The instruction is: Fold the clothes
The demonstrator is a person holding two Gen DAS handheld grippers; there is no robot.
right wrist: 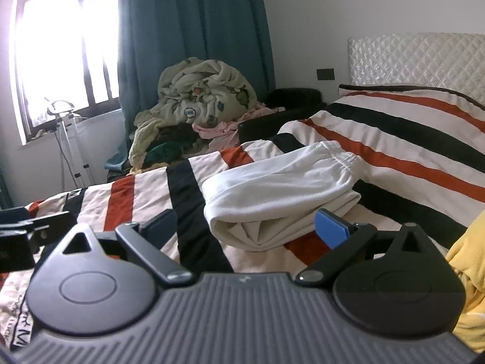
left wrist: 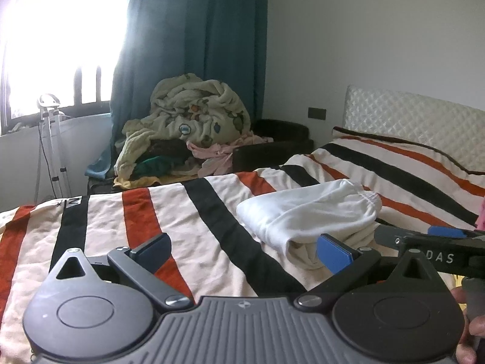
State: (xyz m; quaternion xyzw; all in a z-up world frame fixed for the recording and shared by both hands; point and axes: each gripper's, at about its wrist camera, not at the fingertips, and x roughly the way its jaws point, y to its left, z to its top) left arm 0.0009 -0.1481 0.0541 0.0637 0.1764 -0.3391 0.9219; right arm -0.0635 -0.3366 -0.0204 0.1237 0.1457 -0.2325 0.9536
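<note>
On bedspread: one folded garment.

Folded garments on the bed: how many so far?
1. The white garment lies folded mid-bed on the striped blanket. A yellow cloth at right looks unfolded; more may be hidden.

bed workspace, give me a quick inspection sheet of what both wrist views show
surface: striped blanket covers the bed, lightly wrinkled.
job's things: white garment lies folded on the blanket; yellow garment at right edge, unfolded.
clutter: laundry pile heaped beyond the bed by the curtain.
grippers: left gripper and right gripper both have jaws open, holding nothing, short of the white garment.
cables: thin cord hangs along the white stand under the window.
surroundings: teal curtain, bright window, quilted headboard.
</note>
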